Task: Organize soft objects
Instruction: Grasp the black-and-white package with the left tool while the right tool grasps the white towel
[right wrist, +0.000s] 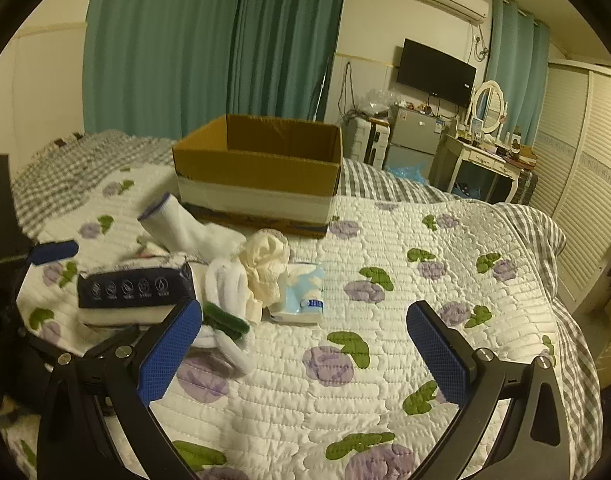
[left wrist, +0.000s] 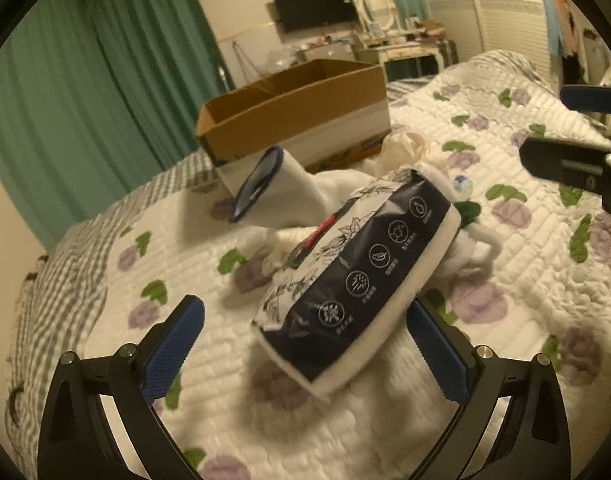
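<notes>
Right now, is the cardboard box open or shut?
Open: the cardboard box has no lid, and its brown inner walls show from above. Whether anything lies inside, cannot tell.

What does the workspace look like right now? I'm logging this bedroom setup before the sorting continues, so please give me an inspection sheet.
Surface: quilted floral bedspread over a bed.
Job's things: dark tissue pack, white sock, cream cloth, white bundle with green trim, light blue tissue packet, all in one cluster; open cardboard box behind them, no contents visible.
Clutter: nothing seen on the bed besides these.
Grippers: left tool open, fingers either side of the dark pack; right tool open, holding nothing.
Cables: cords hang on the wall.
Surroundings: green curtains, television, dressing table.
</notes>
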The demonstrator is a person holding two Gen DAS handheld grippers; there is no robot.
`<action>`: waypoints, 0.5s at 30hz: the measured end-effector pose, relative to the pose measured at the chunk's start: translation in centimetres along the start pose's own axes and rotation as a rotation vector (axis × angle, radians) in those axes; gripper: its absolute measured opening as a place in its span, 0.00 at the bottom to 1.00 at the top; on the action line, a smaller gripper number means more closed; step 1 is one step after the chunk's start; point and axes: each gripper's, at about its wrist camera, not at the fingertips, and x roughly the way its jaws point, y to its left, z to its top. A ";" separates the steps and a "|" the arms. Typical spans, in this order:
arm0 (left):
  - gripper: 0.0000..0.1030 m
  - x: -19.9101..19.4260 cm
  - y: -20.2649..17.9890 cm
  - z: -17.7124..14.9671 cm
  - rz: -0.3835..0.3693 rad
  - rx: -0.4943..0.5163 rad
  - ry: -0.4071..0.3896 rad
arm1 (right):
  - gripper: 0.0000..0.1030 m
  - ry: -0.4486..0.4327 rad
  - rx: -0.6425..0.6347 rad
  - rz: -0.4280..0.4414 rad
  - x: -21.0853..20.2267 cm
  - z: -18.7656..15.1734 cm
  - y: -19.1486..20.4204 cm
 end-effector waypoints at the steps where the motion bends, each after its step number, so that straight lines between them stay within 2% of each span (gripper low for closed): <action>1: 0.95 0.2 0.0 0.1 -0.015 0.008 -0.010 | 1.00 0.008 -0.005 -0.003 0.3 0.0 0.1; 2: 0.89 0.3 0.0 0.1 -0.030 0.018 -0.021 | 1.00 0.017 -0.009 -0.005 0.7 -0.1 0.2; 4: 0.68 0.3 -0.1 0.0 -0.067 0.025 -0.034 | 1.00 0.033 -0.016 -0.010 1.3 -0.1 0.4; 5: 0.65 0.4 0.3 0.2 -0.083 0.017 -0.035 | 1.00 0.043 -0.020 -0.012 1.6 -0.2 0.6; 6: 0.57 0.3 0.5 0.1 -0.101 0.003 -0.041 | 1.00 0.049 -0.023 -0.013 1.9 -0.2 0.7; 7: 0.53 0.2 0.6 0.1 -0.115 -0.007 -0.046 | 1.00 0.056 -0.025 -0.013 2.1 -0.3 0.9; 10: 0.48 -0.5 1.2 -0.1 -0.143 -0.031 -0.065 | 1.00 0.074 -0.026 0.001 2.7 -0.4 1.3; 15: 0.46 -2.6 3.4 -0.1 -0.192 -0.144 -0.098 | 1.00 0.080 -0.045 -0.006 3.0 -0.3 2.9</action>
